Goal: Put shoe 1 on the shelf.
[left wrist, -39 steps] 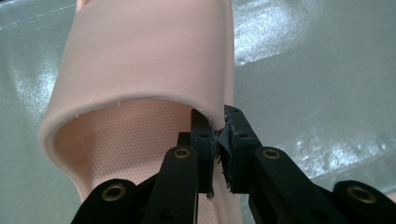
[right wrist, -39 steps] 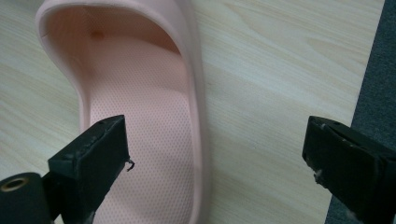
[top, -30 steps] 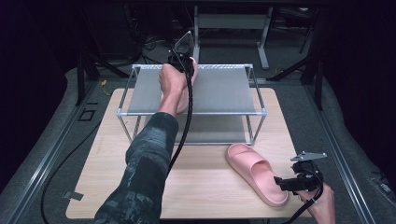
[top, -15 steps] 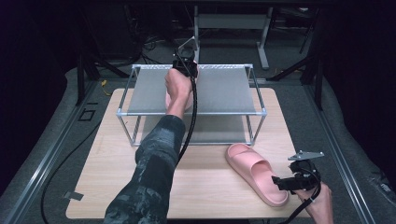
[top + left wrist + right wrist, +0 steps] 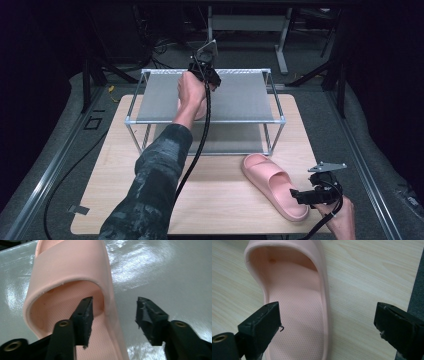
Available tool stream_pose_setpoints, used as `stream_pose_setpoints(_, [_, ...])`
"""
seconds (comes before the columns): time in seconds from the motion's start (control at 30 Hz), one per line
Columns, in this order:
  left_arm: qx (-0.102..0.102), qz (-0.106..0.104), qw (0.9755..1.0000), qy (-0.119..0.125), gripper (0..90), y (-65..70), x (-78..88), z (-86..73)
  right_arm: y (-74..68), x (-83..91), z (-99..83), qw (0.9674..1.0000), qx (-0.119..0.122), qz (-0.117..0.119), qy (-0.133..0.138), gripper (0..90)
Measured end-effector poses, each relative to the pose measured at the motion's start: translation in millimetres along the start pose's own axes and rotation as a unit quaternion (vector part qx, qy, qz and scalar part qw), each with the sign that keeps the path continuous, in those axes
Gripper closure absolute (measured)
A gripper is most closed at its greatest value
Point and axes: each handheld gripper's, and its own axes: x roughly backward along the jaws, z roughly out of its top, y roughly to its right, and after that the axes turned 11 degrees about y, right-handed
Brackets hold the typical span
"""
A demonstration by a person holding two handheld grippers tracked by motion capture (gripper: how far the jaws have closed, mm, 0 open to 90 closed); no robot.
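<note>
Slippers, pink, one pair, going onto a two-shelf rack (image 5: 150, 120) on the wooden table (image 5: 120, 200). First slipper (image 5: 67, 290) lies flat on the grey top shelf (image 5: 170, 277), upper middle of the high view, largely hidden there by the person's left hand. Left gripper (image 5: 113, 315): jaws have just been opening and now stand about half apart; the slipper's side wall sits between them, but the pads no longer press on it. Judged released, so step one looks done.

Second slipper (image 5: 275, 187) rests on the table at lower right of the high view, in front of the rack's right leg, toe toward the rack. Right gripper (image 5: 305, 196) hovers at its heel end with jaws spread wide; in the right gripper view one jaw hangs over the footbed (image 5: 297, 320), the other over bare wood. Nothing gripped.

Left to do, by my reading: clear the left gripper, close the right one on the heel wall, carry that slipper up beside the first.
</note>
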Motion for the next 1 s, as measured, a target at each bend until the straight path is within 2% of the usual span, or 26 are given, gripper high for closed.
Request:
stream_pose_setpoints(0.17, [-0.026, -0.021, 0.9994, -0.003, 32.1, -3.6, 13.1, -3.2, 0.3, -0.9, -0.2, 0.9999, -0.004, 0.008, -0.010, 6.4])
stream_pose_setpoints(0.3, [-0.033, -0.033, 0.9989, -0.006, 26.4, -11.1, 20.0, -5.6, -1.0, -2.6, 0.6, 1.0000, -0.005, 0.001, 0.000, 6.4])
stream_pose_setpoints(0.37, [-0.038, -0.041, 0.9984, -0.006, 21.5, -14.4, 23.7, -7.3, -1.1, -2.5, 2.1, 0.9999, -0.004, 0.006, -0.008, 6.4])
stream_pose_setpoints(0.53, [-0.054, -0.058, 0.9968, 0.002, 17.4, -20.4, 35.0, -14.6, -2.7, -4.3, 3.0, 1.0000, -0.001, 0.001, -0.004, 6.5])
stream_pose_setpoints(0.8, [-0.076, -0.071, 0.9944, 0.019, 15.3, -35.7, 51.1, -31.3, -5.3, -6.3, 4.0, 1.0000, 0.000, 0.003, 0.003, 6.5])
stream_pose_setpoints(0.9, [-0.070, -0.077, 0.9943, 0.023, 13.7, -47.3, 52.0, -37.1, -6.1, -7.4, 4.4, 1.0000, -0.002, 0.003, 0.002, 6.7])
stream_pose_setpoints(1.0, [-0.070, -0.073, 0.9946, 0.024, 11.0, -57.4, 53.3, -43.0, -6.8, -7.9, 4.3, 1.0000, -0.001, 0.003, 0.000, 6.9])
